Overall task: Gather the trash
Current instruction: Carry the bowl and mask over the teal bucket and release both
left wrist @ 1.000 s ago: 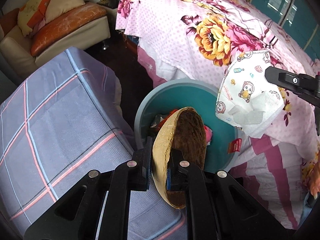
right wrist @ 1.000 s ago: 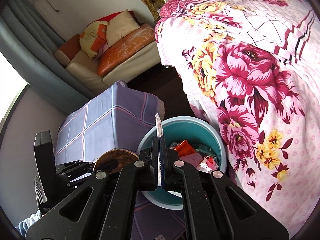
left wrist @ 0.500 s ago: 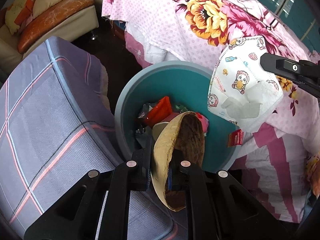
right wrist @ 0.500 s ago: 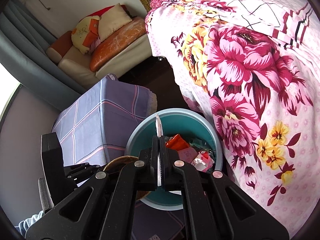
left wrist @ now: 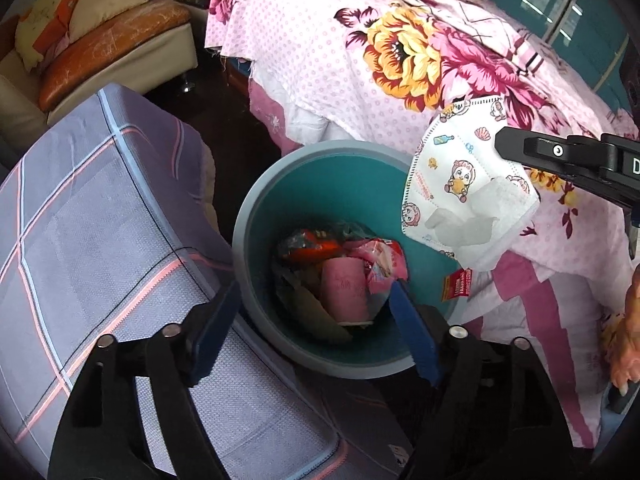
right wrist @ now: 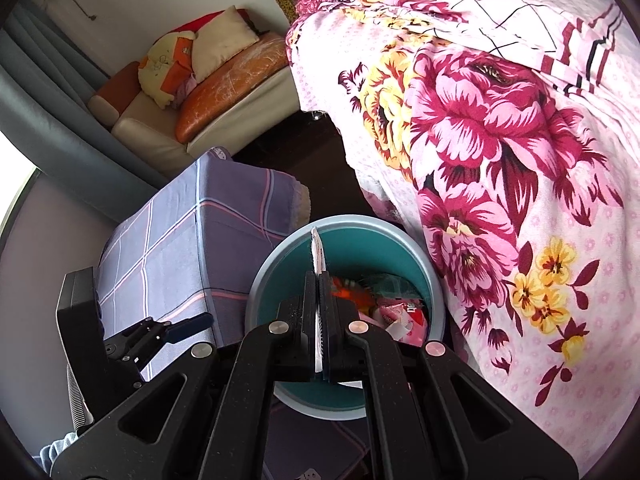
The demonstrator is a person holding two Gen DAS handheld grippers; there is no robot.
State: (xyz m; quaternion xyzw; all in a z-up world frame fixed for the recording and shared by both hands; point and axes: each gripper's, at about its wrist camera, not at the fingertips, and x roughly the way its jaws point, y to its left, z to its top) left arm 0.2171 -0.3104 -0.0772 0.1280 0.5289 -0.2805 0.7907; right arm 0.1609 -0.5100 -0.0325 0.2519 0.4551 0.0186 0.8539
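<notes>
Risk lies with the face mask [left wrist: 464,196] pinched in the shut right tool [right wrist: 319,344] above the bin [left wrist: 256,216] rim, apparently off-centre, so release could drop it outside; left tool [left wrist: 312,320] is opening, empty, over the bin.

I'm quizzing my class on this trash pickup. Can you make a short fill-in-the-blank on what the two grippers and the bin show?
1. The right gripper is shut on a printed face ____.
2. The left gripper, its jaws opening, holds ____.
3. The round bin is ____ inside.
4. Beside the bin hangs a ____-patterned bedspread.

Missing words: mask; nothing; teal; flower
</notes>
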